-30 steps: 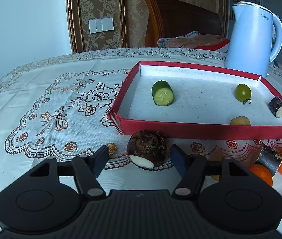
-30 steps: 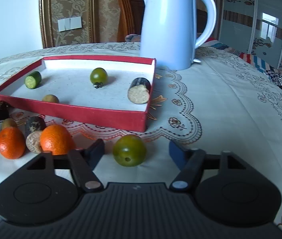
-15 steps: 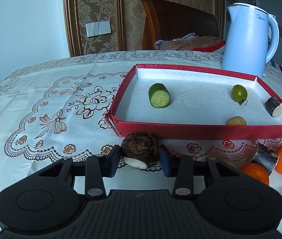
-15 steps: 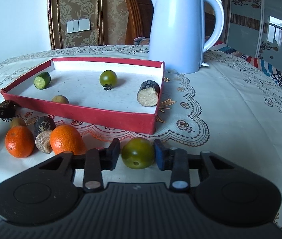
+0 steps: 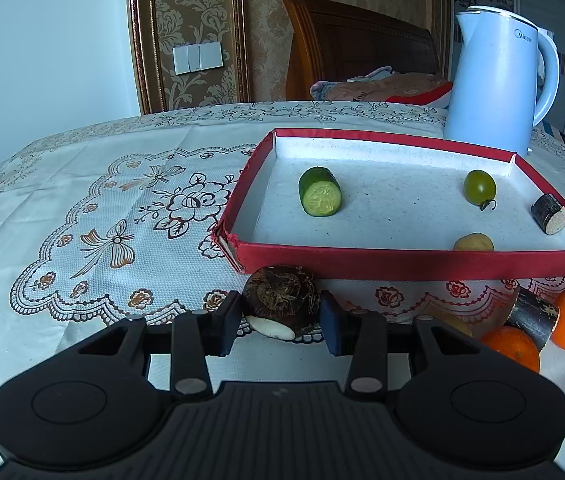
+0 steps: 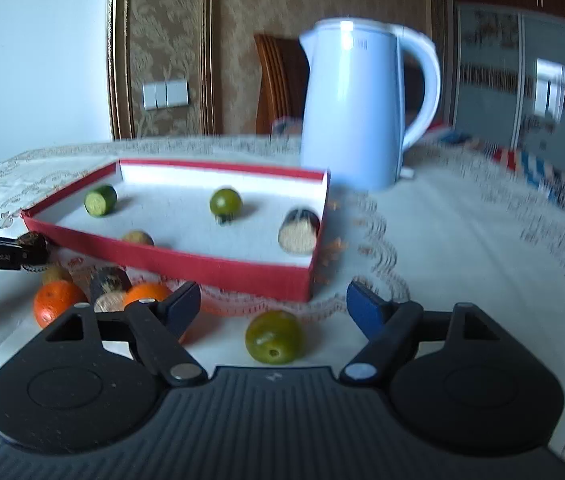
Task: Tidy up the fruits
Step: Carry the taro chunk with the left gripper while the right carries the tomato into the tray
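Roughly halfway, I'd say. Red tray [image 5: 414, 266] holds 4 pcs: cucumber chunk [image 5: 319, 197] at 10 o'clock, green fruit [image 5: 480, 187], dark stub, small tan one. Left gripper [image 5: 280, 316] clamped on brown root [image 5: 280, 298] just outside tray's near wall. Right gripper [image 6: 272, 306] spread wide, green fruit [image 6: 274, 342] loose on the cloth btwn its fingers. Oranges [image 6: 56, 302] and sugarcane pcs still out, 9 o'clock.

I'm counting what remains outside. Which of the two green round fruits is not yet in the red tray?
The larger green fruit, lying on the tablecloth between the right gripper's open fingers. The smaller one sits inside the red tray.
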A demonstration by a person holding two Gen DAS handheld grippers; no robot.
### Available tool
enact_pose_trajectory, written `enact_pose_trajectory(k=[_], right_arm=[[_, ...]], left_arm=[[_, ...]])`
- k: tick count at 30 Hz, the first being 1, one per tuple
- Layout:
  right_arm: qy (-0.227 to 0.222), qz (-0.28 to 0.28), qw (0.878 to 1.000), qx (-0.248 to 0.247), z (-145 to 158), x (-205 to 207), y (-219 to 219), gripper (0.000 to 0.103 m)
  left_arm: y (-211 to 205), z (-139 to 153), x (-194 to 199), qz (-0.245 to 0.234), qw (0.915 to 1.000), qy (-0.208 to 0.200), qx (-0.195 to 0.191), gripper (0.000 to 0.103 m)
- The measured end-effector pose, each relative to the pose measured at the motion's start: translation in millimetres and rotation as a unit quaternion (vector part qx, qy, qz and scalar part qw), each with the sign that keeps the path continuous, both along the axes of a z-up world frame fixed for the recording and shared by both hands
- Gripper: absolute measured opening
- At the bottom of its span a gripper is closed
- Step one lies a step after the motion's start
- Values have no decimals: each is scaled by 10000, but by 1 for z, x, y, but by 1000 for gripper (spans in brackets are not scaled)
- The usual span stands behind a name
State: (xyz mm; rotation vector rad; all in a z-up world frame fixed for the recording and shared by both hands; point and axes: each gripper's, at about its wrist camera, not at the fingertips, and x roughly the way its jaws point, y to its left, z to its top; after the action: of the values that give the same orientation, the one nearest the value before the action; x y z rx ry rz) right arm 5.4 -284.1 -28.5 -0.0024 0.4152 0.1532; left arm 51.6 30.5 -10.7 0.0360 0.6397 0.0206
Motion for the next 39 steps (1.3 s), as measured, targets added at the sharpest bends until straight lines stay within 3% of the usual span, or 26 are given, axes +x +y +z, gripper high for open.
enact_pose_trajectory(k=[6, 8, 11, 13, 24, 32, 39], right_arm=[[270, -219, 9991, -253, -2, 9, 4, 74], [511, -241, 9982, -216, -6, 17, 2, 51], [828, -85, 9965, -3, -11, 26, -4, 39], [814, -23, 9967, 34, -12, 25, -4, 30], [670, 6, 9977, 118, -10, 19, -4, 30], [277, -131, 9992, 261, -3, 8, -11, 30], [147, -153, 9996, 181, 4, 16, -6, 30]], left_arm=[[0, 0, 0, 0, 10000, 2, 2, 41], [0, 0, 0, 0, 10000, 1, 0, 41], [0, 0, 0, 0, 10000, -1, 4, 41], [0, 0, 0, 1, 10000, -2, 6, 41], [3, 4, -6, 26, 9999, -133, -44, 41], [11, 16, -18, 72, 9974, -619, -371, 41], [1, 28, -21, 35, 9927, -1166, -296, 41]])
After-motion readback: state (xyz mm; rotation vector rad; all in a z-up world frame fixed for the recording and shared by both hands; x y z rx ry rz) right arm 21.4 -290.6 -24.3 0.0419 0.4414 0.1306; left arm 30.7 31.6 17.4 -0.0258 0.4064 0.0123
